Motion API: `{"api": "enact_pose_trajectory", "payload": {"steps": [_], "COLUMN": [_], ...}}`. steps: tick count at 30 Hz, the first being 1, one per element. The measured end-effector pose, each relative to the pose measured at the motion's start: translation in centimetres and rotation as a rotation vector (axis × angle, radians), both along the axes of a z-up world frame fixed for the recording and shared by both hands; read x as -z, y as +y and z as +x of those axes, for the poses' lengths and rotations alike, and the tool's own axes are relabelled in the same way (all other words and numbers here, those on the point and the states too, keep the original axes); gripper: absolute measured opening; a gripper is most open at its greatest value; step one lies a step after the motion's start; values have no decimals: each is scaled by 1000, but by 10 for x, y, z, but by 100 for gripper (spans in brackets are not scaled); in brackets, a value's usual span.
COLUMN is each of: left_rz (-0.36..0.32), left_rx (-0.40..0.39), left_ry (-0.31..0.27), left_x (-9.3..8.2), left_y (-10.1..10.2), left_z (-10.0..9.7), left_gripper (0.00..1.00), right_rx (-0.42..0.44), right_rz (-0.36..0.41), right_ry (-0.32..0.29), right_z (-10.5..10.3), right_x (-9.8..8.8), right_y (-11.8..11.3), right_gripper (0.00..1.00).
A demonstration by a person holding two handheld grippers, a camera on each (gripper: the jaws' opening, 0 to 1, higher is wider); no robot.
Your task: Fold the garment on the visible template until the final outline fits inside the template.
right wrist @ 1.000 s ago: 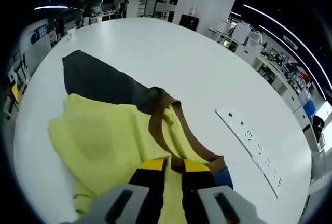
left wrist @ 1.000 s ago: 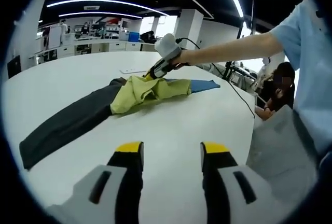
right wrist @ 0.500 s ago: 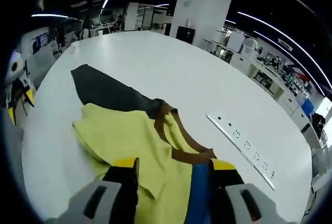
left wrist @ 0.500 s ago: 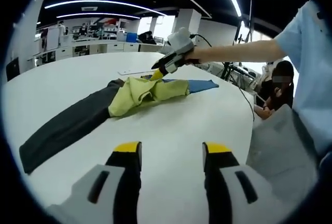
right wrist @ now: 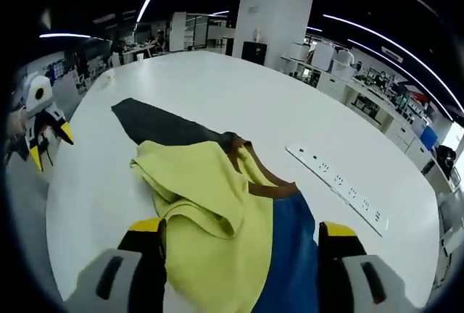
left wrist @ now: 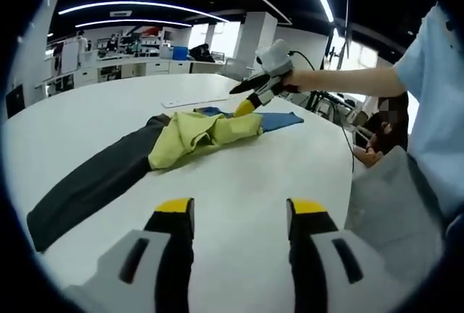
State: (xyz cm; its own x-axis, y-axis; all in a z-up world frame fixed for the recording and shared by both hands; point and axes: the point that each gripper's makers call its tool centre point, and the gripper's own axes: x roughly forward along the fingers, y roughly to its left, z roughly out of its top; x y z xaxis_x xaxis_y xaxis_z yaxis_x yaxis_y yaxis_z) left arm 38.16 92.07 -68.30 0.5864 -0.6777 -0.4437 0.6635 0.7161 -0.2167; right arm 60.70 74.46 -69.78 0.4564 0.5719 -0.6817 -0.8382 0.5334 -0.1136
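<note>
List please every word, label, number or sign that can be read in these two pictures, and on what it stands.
None can be read.
The yellow garment and the white table bear no visible print.
The power strip shows only sockets.
Background signs are too blurred to read.

Yellow garment (right wrist: 210,219) near end cut off by bottom edge betw. jaws. Blue template (right wrist: 290,255) mostly covered by it, also cut off. Power strip (left wrist: 190,100) too small for detail.

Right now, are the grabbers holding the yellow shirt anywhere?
No. The right gripper is open above the yellow garment, and the left gripper is open over bare white table.
</note>
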Motion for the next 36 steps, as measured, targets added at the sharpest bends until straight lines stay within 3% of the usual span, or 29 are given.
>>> {"api": "enact_pose_trajectory", "payload": {"steps": [10,15,18,24,27,29,36], "left_rz": [17,26,32,32,41,82,99], "left_rx": [-3,-6,-13,-23,-41,-49,-87], "left_ry": [1,3,0,0,-6,-9,-27], "left_x": [1,1,1,0,1,5,5], "left_y": [4,6,8,9,10,12,10], "left_z": [4,7,10,19,27,31,53], "left_gripper": [60,65,65,60,57,52,43], "right_rx": [16,58,74,92,105,111,157], "right_rz": [23,27,81,97,142,137,178], "right_ry": [13,25,11,11,12,4,39], "right_z": [-24,-34,-42,-66,-81,-87,-109], "right_x": [-8,-12,-23,-29,-33,-32,-22], "right_y": [-16,-27,-30,-41,-42,-45,-56], "right_gripper": [100,100,99,97,95,94,93]}}
